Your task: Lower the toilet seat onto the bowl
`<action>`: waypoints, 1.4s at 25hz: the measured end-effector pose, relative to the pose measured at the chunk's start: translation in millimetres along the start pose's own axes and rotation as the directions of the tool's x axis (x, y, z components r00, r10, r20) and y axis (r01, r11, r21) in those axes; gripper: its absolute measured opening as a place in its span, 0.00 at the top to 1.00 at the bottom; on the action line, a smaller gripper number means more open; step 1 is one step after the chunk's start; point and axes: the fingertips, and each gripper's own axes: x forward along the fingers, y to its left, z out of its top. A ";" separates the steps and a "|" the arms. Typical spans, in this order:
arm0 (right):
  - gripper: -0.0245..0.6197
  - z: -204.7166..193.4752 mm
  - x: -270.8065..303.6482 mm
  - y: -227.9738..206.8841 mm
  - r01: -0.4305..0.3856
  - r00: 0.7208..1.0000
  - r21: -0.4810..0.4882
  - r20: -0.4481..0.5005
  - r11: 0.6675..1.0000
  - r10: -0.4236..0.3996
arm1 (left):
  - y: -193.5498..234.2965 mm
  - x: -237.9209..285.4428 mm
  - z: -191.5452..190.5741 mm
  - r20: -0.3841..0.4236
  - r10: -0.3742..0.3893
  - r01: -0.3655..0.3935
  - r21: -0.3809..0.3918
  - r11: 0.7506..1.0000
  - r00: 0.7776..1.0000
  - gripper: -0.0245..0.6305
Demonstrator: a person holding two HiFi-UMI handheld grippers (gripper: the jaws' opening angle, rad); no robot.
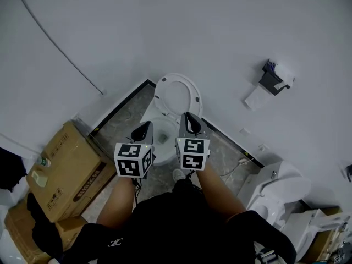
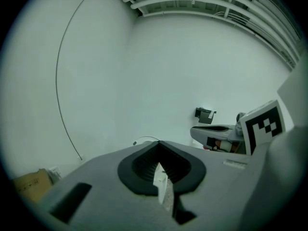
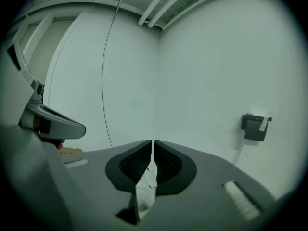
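Head view: toilet sits in the room corner, mid frame. Toilet seat [image 1: 193, 97] is raised, leaning back against the white wall, well clear of the bowl [image 1: 165, 156] below it. Seat is not touched by either tool.

Left gripper [image 1: 144, 126] and right gripper [image 1: 188, 117] are held side by side over the bowl, just below the raised seat, both pointing toward it. Each carries a marker cube [image 1: 132, 160] with black-and-white square patterns, no readable text.

Left gripper view: jaws pressed together, no gap shows, nothing pinched. White wall ahead, right gripper at frame right.

Right gripper view: jaws stand a thin slit apart, wall shows through the slit, nothing between them. Left gripper at frame left.

Toilet paper holder [image 1: 271, 81], dark, with a white sheet hanging, is on the wall at upper right. Thin cable [image 1: 55, 40] runs down the wall at upper left. Cardboard boxes [image 1: 69, 169] at lower left have dark print on the side, too small to read. Second white toilet [image 1: 278, 188] is at lower right. Floor [image 1: 124, 120] is grey tile. Person's dark shorts at bottom show a small white emblem [image 1: 114, 242], not legible.
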 end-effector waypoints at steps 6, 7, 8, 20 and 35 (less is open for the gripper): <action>0.90 -7.5 55.0 -44.3 -0.008 1.000 -0.034 -0.022 0.999 0.007 | 6.6 43.5 15.3 -0.006 0.046 -0.046 0.002 0.999 0.999 0.95; 0.90 -10.0 64.0 -51.2 -0.009 1.000 -0.044 -0.027 0.999 0.008 | 7.5 50.3 15.9 -0.011 0.051 -0.051 0.003 0.999 0.999 0.95; 0.89 -12.5 73.1 -57.4 -0.012 0.999 -0.056 -0.031 0.998 0.011 | 8.8 56.8 16.4 -0.014 0.057 -0.057 0.002 0.998 0.998 0.95; 0.86 -67.2 191.4 -109.1 -0.111 0.984 -0.196 -0.158 0.974 0.080 | 34.3 107.1 13.7 -0.049 0.182 -0.184 -0.033 0.982 0.982 0.95; 0.81 -169.3 290.1 -144.3 -0.177 0.928 -0.326 -0.370 0.929 0.046 | 64.8 109.9 -11.7 -0.112 0.359 -0.369 -0.094 0.924 0.927 0.95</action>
